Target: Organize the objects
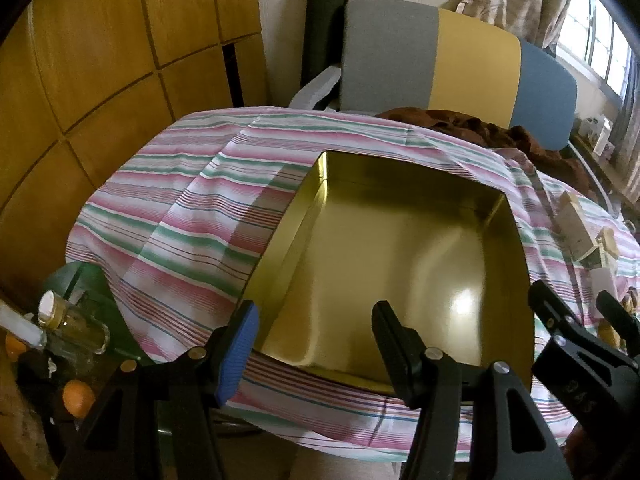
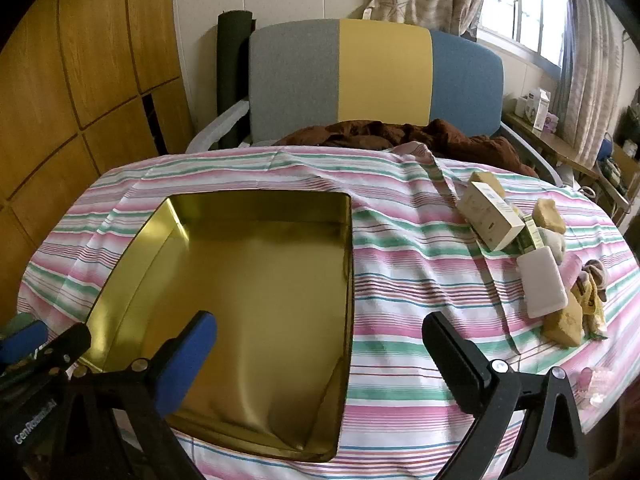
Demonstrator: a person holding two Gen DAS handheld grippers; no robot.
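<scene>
while empty, tin (image 2: pixel 256 280) beneath left claw (image 1: pixel 316 336)

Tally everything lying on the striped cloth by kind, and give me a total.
Gold tin: 1
Tan blocks: 3
Cartons: 2
White flat pack: 1
Pale rounded lump: 1
Small cloth figure: 1
Pink translucent item: 1
Total: 10 that can be told apart; the pile may hide more.

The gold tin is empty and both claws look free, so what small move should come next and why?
Probably reach the right claw toward the white flat box in the pile to the tin's right. The gold tin holds nothing, both claws stand open and empty, and that box lies on top, unobstructed.
</scene>
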